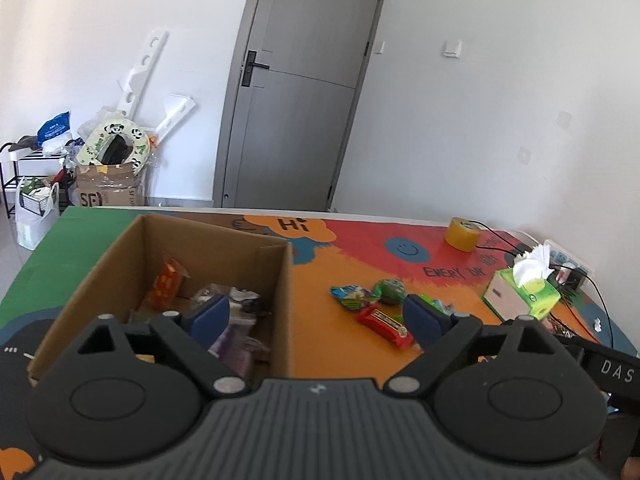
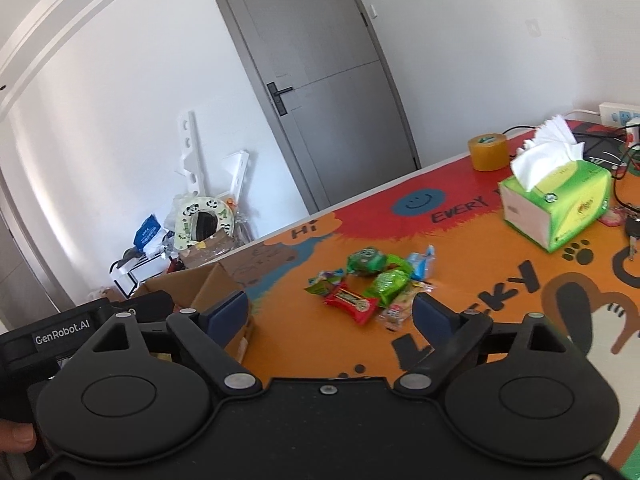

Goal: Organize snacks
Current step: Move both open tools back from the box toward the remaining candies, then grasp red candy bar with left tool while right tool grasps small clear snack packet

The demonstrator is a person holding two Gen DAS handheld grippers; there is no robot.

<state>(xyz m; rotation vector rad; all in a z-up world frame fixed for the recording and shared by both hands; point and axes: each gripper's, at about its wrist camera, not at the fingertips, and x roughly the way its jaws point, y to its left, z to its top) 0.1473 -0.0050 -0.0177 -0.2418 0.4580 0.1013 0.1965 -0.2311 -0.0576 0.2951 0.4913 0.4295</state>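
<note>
With both the left gripper (image 1: 316, 314) and right gripper (image 2: 330, 312) spread wide and empty, lower the right fingers squarely over the red bar (image 2: 352, 304) just ahead of them, then carry it to the box (image 1: 280, 280).

1. Bare tabletop (image 2: 304, 344) lies between the cardboard box (image 1: 280, 288) and the snack pile (image 2: 368, 288), open to a gripper.
2. The tissue box (image 2: 560, 208) and tape roll (image 2: 489, 152) crowd the far right corner; cables (image 1: 600, 300) trail along the right edge.
</note>
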